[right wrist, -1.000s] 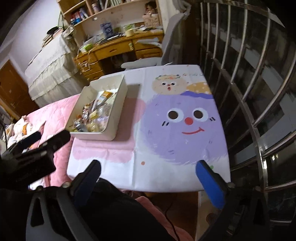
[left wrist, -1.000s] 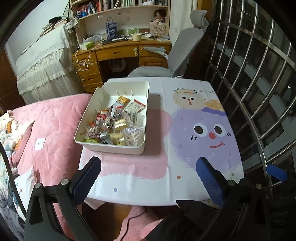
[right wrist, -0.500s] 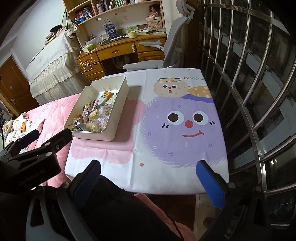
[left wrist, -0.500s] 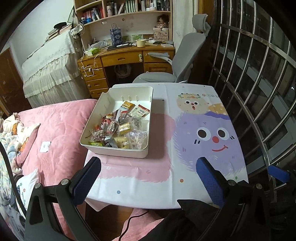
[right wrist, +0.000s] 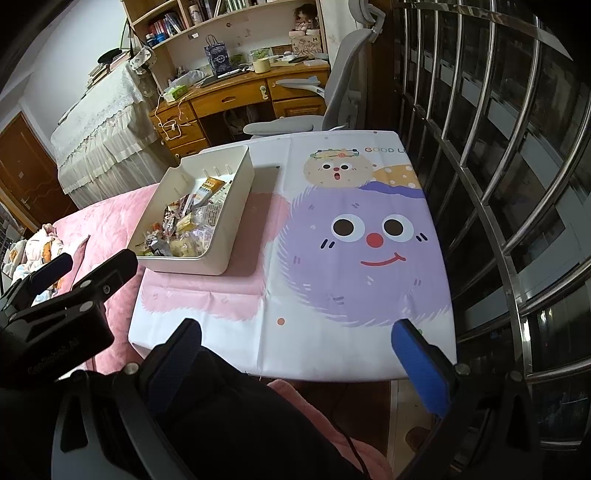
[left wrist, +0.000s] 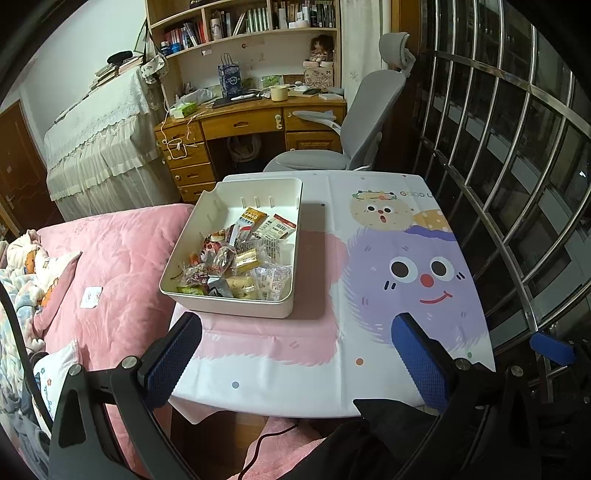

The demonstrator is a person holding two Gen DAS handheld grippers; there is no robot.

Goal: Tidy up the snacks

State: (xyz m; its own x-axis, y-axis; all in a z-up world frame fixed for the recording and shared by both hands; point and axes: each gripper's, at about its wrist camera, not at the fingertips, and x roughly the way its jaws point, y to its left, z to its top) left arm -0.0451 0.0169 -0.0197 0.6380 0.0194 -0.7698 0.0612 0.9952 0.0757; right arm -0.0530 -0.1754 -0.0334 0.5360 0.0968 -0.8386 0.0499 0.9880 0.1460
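— Print on the snack wrappers [left wrist: 246, 258] readable? 
— Too small to read. Lower packets buried under upper ones; from the right wrist, partly hidden behind the near wall of the tray [right wrist: 221, 229].
— Lettering on the tablecloth [right wrist: 384, 149]? 
— Cut short at the table's edge after "GOOD".
— Book spines on the shelf [left wrist: 251, 18]? 
— Illegible.
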